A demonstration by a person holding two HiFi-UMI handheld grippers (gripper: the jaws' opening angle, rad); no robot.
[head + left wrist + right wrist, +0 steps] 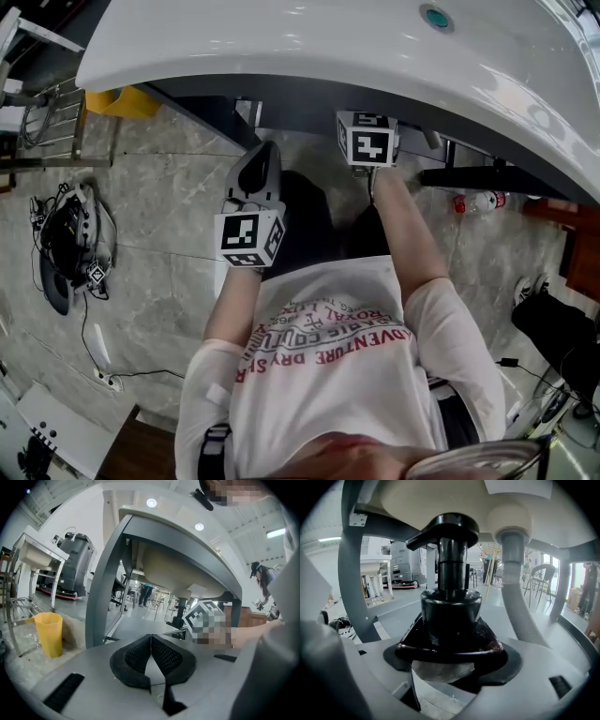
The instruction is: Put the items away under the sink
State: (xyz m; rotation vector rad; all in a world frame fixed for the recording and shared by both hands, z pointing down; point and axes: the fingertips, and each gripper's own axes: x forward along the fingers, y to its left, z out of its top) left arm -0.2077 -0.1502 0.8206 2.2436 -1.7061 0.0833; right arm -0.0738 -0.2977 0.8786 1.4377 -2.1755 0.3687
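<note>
Bottle run: black pump bottle [451, 606] going in beneath the sink [281, 47]

Right gripper [450, 660] is clamping the bottle's broad body, pump head uppermost under the sink's basin, just beside the drain hose [520, 611]. Left gripper [151, 656], jaws pressed together on nothing, is hovering at the sink's front, probably to leave room.

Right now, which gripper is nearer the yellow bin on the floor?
Left. The yellow bin stands off to the left of the left gripper; the right gripper, gripping a black bottle, is farther over, beneath the sink.
</note>
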